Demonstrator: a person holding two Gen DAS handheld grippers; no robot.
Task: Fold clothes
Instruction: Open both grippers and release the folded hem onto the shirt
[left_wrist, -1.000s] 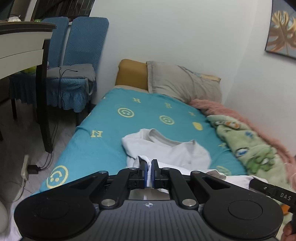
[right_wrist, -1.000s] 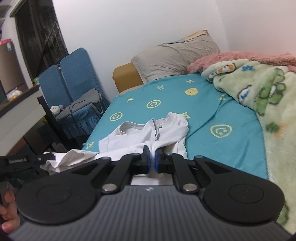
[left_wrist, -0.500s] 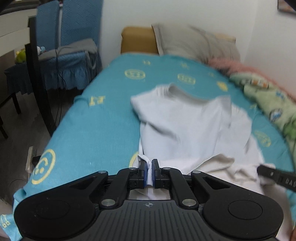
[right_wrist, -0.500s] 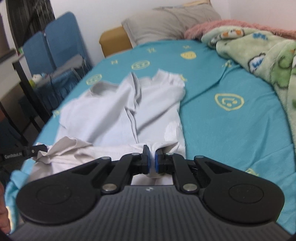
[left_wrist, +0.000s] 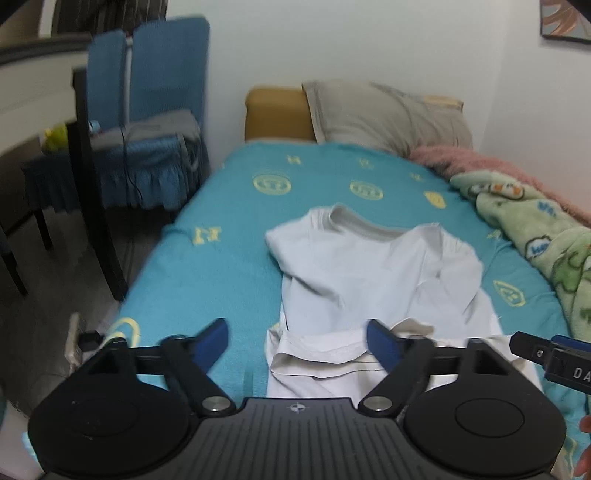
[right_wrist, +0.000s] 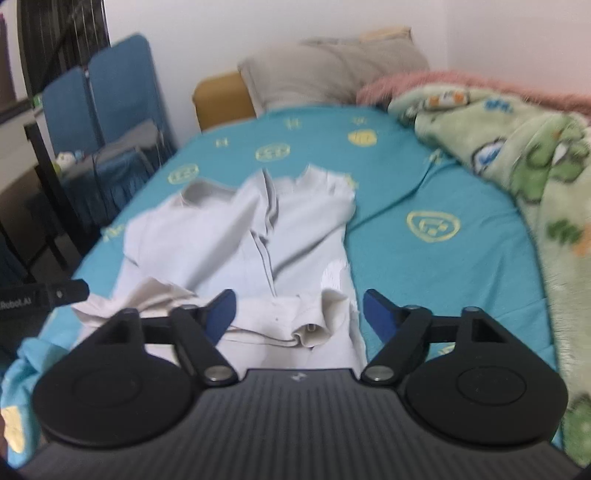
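Observation:
A pale grey T-shirt (left_wrist: 373, 280) lies spread on the teal bed sheet (left_wrist: 229, 266), collar toward the pillows, hem bunched at the near end. My left gripper (left_wrist: 297, 341) hovers over the hem's left corner; its jaws are opening wide and the blue pads touch no cloth. In the right wrist view the same T-shirt (right_wrist: 240, 236) is creased down its middle. My right gripper (right_wrist: 299, 314) is over the hem's right corner, jaws also opening, the rumpled hem lying loose between the pads. Each gripper's tip shows at the edge of the other's view.
A green cartoon blanket (right_wrist: 517, 155) and a pink fluffy one (left_wrist: 465, 162) line the bed's right side. A grey pillow (left_wrist: 388, 118) and a mustard cushion (left_wrist: 277, 114) sit at the head. Blue chairs (left_wrist: 155, 122) and a dark table leg (left_wrist: 92, 192) stand left of the bed.
Both grippers held the shirt's hem shut, lowered it onto the bed and drew it flat, then let go; both now stand wide apart with the hem dropped.

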